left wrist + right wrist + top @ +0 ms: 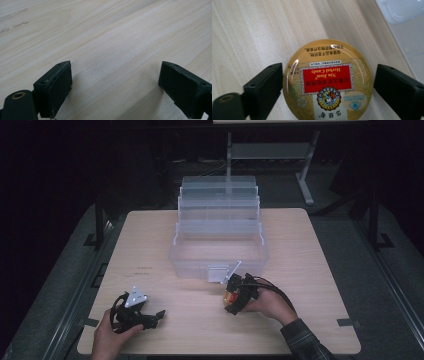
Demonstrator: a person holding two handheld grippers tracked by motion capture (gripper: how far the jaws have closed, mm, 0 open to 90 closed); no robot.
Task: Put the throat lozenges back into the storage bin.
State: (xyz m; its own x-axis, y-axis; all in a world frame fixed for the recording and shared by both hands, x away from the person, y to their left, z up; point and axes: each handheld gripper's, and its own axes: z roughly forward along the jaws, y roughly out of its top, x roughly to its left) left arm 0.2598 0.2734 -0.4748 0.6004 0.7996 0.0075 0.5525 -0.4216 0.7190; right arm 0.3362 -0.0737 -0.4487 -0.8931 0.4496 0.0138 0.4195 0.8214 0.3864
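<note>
The round gold candy tin (327,82), with a red label reading "Nin Jiom Herbal Candy", lies flat on the wooden surface (310,270) toward its near right part, just in front of the clear plastic organiser box (218,255). The right gripper (231,296) is lowered around the tin, with one black jaw on each side of it. In the right gripper view the jaws are spread: the left-hand one sits right at the tin's rim, perhaps touching it, while the other stands a little apart from the rim, so the tin is bracketed rather than pinched. A hand (272,306) in a plaid sleeve holds this gripper from the near right.

The organiser box stands in the middle of the surface, its stepped tiers rising toward the far edge and a small latch (217,274) on its near wall, close to the tin.

The left gripper (161,315) rests near the near left corner, well apart from tin and box. Its jaws are spread wide over bare wood (107,50), holding nothing.
</note>
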